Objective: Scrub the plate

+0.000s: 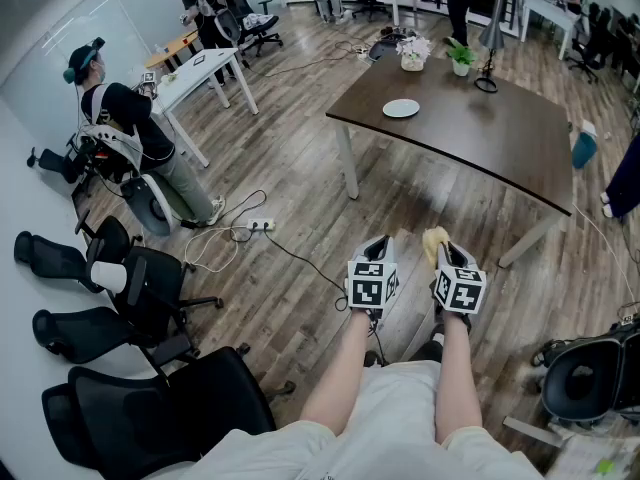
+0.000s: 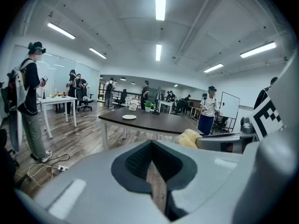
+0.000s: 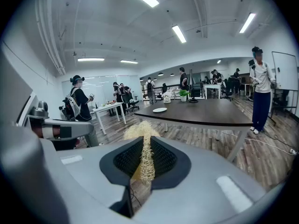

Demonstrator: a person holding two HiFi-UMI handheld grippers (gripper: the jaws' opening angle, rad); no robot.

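Observation:
A white plate [image 1: 401, 108] lies on the dark brown table [image 1: 480, 138] well ahead of me; the same plate [image 2: 129, 117] [image 3: 160, 109] is small and far in both gripper views. My right gripper [image 1: 440, 250] is shut on a yellow fibrous scrubber [image 3: 141, 143], whose tuft [image 1: 434, 238] sticks out past the jaws. My left gripper [image 1: 377, 248] is shut with nothing between its jaws, beside the right one. Both are held over the wooden floor, short of the table.
A potted plant [image 1: 460, 58], a flower vase [image 1: 413, 53] and a black lamp [image 1: 488, 58] stand at the table's far side. Black office chairs [image 1: 130, 298] crowd the left. Cables and a power strip [image 1: 262, 225] lie on the floor. People stand around, one [image 1: 130, 138] at left.

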